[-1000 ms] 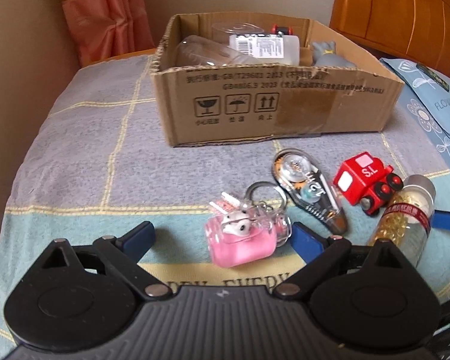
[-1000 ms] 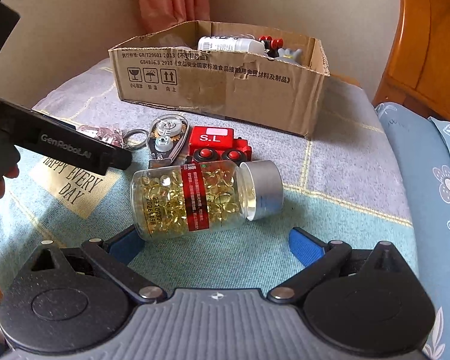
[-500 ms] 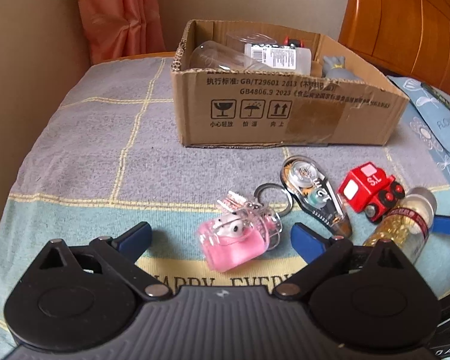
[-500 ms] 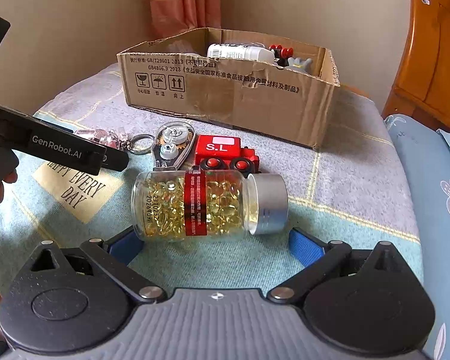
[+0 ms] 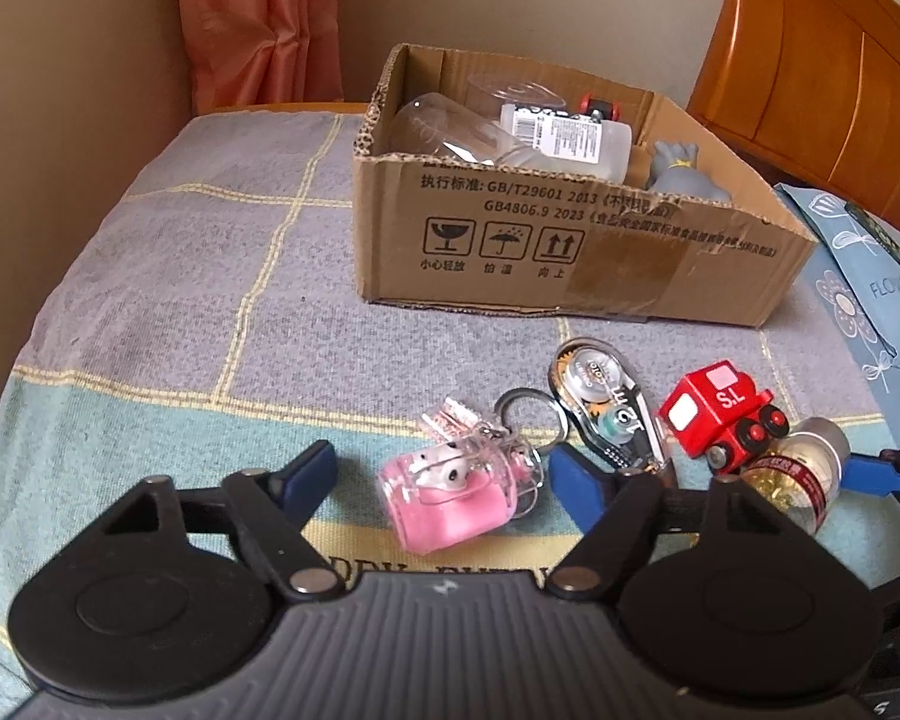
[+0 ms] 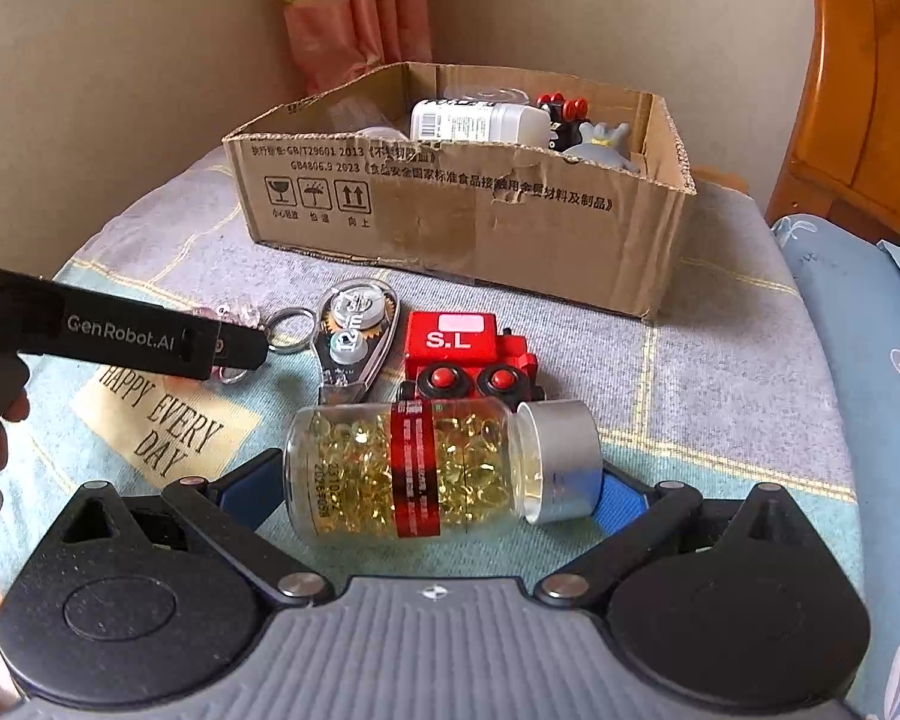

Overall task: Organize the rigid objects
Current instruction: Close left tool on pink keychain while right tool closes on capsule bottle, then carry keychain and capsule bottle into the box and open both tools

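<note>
Bottle (image 6: 444, 471) of capsules lying on bed, between my spread right gripper (image 6: 426, 495) | left gripper (image 5: 444, 477) spread around pink case (image 5: 450, 495) | box (image 5: 570, 252) partly filled; train (image 5: 717, 414), tape dispenser (image 5: 606, 402) left.

Right gripper (image 6: 426, 495) nearer bottle (image 6: 426, 471).

Loose items beside a cardboard box on a bedspread.
A capsule bottle (image 6: 435, 468) with a silver cap is laid on its side nearest, with a red toy train (image 6: 468, 357) just behind it. A clear tape dispenser (image 6: 354, 342) is seen left of the train, and a pink keychain case (image 5: 450, 495) further left. The open box (image 6: 468, 204) lies far, already holding a white bottle (image 6: 480, 120) and toys.
</note>
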Tool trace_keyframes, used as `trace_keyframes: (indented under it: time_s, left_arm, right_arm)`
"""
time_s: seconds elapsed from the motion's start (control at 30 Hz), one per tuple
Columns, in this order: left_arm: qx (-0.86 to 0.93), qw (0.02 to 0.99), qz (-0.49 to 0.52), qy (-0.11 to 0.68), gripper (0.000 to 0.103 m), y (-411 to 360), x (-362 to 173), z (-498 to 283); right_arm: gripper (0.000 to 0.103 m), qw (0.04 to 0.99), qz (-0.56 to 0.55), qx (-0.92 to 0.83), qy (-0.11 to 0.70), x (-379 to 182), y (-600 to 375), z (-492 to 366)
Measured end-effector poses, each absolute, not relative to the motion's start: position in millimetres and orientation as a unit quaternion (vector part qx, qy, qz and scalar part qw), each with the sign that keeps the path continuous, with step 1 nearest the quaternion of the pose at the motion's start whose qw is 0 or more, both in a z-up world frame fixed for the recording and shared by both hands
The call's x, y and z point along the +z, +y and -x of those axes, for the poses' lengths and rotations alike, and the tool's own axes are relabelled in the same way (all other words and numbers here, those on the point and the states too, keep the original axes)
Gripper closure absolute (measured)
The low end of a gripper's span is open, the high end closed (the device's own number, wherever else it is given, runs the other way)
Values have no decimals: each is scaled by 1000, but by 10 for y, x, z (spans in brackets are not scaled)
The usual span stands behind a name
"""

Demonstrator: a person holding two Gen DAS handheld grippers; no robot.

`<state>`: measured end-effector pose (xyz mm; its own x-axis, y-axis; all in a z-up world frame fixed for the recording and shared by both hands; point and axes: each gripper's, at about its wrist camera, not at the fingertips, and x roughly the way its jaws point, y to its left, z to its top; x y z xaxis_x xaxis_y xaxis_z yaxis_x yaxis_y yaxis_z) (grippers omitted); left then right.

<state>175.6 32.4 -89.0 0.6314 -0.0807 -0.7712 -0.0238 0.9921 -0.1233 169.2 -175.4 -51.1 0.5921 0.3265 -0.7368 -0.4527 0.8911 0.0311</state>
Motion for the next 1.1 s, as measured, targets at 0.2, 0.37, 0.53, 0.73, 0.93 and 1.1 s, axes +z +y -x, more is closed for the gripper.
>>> trace_keyframes:
  time_s: [0.2,0.37,0.53,0.73,0.93,1.1]
  left_arm:
    - [-20,900,68,430,40,414,-878,-1738]
    - [-26,899,62,433,42,424,-875,-1727]
    - [-36,897,49,438,49,396,-858,-1734]
    - [-54,894,5,445,49,371,-828,-1741]
    - [-84,888,-31,450,49,419,-706,-1739]
    - [-113,882,-45,455,49,445,-539,-1759]
  right_arm:
    - [0,893,91,209,387,-477,-1740,-1699]
    - [7,891,106,209,389,-476,-1720,-1686]
    - [7,888,111,208,395,-451,-1711,-1673]
    - [7,881,115,222,402,-368,-1776,-1662]
    - [7,874,120,244,404,-230,-1877,-1648]
    - [7,869,128,259,402,-95,-1930,-1664]
